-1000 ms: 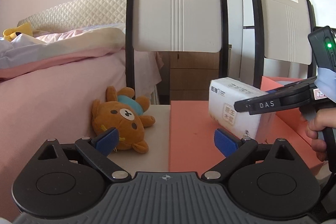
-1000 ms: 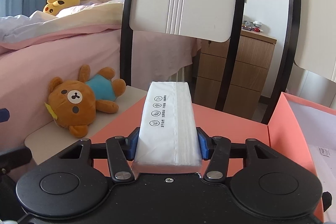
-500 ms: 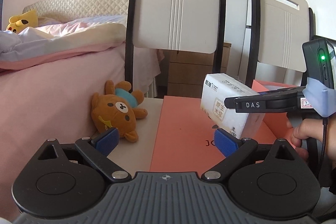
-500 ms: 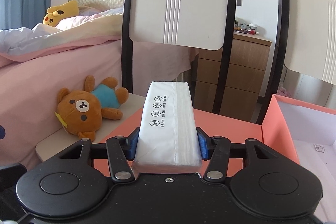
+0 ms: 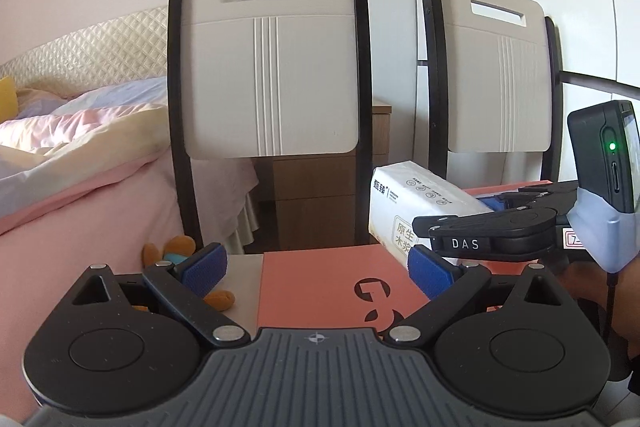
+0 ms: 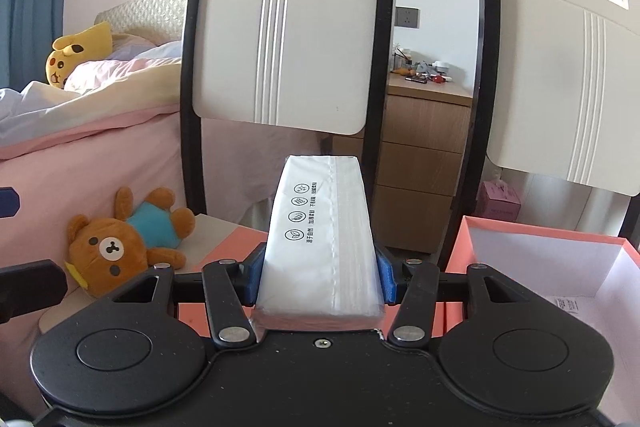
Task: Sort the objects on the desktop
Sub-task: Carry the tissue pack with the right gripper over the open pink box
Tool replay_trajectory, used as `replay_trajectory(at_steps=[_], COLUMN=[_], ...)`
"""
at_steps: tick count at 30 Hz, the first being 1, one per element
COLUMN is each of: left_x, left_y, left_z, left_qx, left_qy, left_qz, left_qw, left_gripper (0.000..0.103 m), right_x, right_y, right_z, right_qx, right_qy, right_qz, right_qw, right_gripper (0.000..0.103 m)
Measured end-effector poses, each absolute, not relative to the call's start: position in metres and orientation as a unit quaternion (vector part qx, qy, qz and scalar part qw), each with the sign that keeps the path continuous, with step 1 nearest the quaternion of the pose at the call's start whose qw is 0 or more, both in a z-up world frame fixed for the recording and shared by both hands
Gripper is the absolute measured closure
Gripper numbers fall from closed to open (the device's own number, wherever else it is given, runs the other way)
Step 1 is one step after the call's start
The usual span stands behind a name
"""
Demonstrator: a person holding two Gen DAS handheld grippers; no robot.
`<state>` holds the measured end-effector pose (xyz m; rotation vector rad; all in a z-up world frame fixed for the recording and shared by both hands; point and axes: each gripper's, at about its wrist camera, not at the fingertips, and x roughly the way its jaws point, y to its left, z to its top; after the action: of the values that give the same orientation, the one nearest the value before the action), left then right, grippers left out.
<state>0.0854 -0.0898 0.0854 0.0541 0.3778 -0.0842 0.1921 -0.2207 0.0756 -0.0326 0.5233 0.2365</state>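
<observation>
While the right gripper [image 6: 318, 277] stays off the tabletop, its blue pads [image 6: 253, 277] are clamped on both long sides of a white plastic-wrapped tissue pack [image 6: 320, 239], held in the air above the flat salmon-pink box lid [image 5: 332, 287]. Left gripper [image 5: 318, 269] hangs w/ pads wide apart, nothing btwn them. Brown plush bear in a blue shirt [image 6: 120, 241] lies on the pale tabletop [image 6: 216, 227], left of the lid. Open salmon-pink box w/ white lining [image 6: 560, 263] sits to the right.
</observation>
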Motion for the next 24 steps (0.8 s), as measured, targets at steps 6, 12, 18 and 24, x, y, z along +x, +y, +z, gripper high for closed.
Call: replay_trajectory(at_steps=[6,12,18,24], left_x=[0.112,0.122,0.141,0.167], left_y=[-0.095,-0.112,-0.147,-0.169], left_z=[0.068,0.064,0.053,0.041], left_qx=[0.014,0.007,0.017,0.011], left_qy=[0.186,0.178,0.187,0.199], left_qz=[-0.037,-0.040,-0.062,-0.098], left_qw=[0.982,0.983,0.980,0.975], left_gripper=[0.005,0.005,0.005,0.004], right_x=[0.208,0.224,0.231,0.237], right_y=[-0.267,-0.314,-0.356,-0.392], right_z=[0.082,0.096,0.098,0.090], right_qx=[0.024,0.024,0.027,0.024], right_qy=[0.224,0.207,0.197,0.205], right_qz=[0.107,0.107,0.100,0.072], right_qw=[0.968,0.972,0.975,0.976], right_gripper=[0.052,0.052,0.052,0.052])
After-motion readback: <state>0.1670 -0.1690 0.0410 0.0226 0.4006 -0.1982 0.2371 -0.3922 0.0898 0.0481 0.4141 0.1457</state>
